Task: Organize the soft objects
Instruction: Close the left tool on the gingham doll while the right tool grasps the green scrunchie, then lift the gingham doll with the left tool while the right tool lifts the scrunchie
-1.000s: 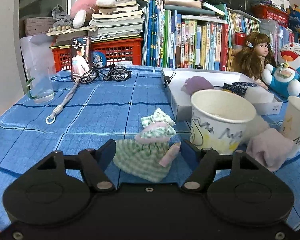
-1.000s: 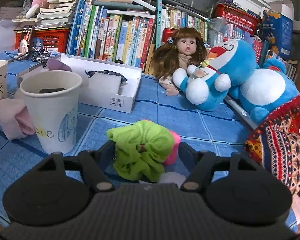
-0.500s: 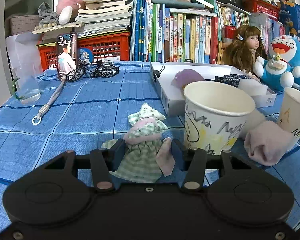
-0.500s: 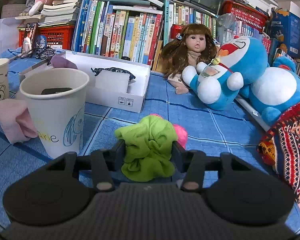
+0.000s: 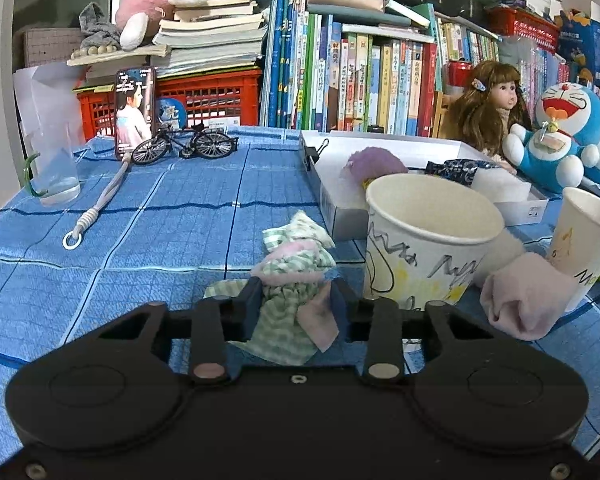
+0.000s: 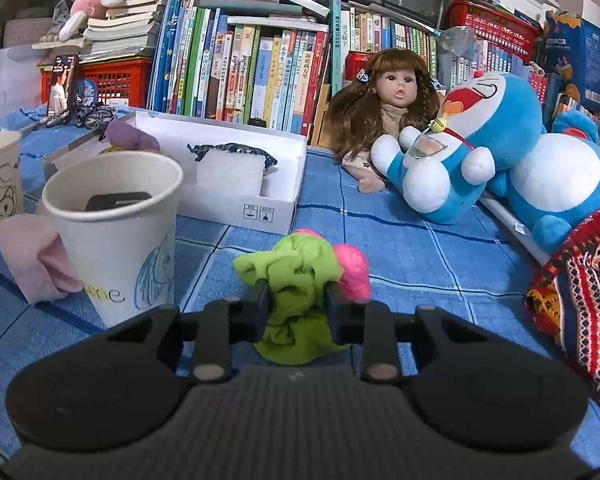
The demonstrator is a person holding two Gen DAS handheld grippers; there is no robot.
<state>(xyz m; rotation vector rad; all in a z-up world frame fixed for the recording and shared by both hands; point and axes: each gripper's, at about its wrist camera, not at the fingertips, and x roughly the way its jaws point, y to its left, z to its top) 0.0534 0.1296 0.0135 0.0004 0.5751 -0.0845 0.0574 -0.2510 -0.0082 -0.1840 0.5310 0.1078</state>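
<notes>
The left gripper (image 5: 294, 304) is clamped on a green-checked cloth bundle (image 5: 290, 280) with pink trim, its fingers pinching the lower part while the top pokes up and forward, away from the camera. Just to its right stands a doodled paper cup (image 5: 428, 240), mouth open upward, with a white cardboard box (image 5: 420, 148) behind it toward the far edge of the bench (image 5: 140, 232). From here the likely drop is rightward into the cup or onward to the box; which one cannot be told.

The right gripper (image 6: 296, 308) is pressed shut on a lime-green cloth (image 6: 296, 280) with a pink piece (image 6: 354, 270) beside it; whether the pink part belongs to the same item is unclear. A second paper cup (image 6: 116, 232), holding something dark, stands to this gripper's left, touching a folded pink cloth (image 6: 36, 264).

The underside of both bundles is hidden by the gripper bodies, so whether they are lifted clear of the blue tablecloth (image 6: 400, 248) cannot be told.
</notes>
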